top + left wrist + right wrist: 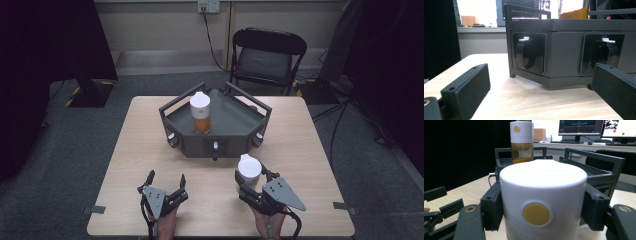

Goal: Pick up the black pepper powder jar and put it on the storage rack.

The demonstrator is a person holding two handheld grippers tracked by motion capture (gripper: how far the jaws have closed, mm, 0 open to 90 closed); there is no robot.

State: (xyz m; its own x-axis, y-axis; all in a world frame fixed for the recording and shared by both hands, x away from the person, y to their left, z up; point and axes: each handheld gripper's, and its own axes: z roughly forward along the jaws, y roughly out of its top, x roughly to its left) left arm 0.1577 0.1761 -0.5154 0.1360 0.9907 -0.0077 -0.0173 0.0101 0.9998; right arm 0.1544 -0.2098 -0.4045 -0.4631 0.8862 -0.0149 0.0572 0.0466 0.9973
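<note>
Grey carpeted floor (75,150) – a black folding chair (267,57) beyond the table (145,150), pale wall (160,25) behind.

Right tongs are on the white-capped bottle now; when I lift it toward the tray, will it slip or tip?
The white-capped bottle looks smooth and round, so it may rotate or slide between the right tongs, whose pads press its sides. It is tall and narrow like the bottle on the tray, so likely tippy when set down. Weight: cannot tell; its contents are hidden here.
</note>
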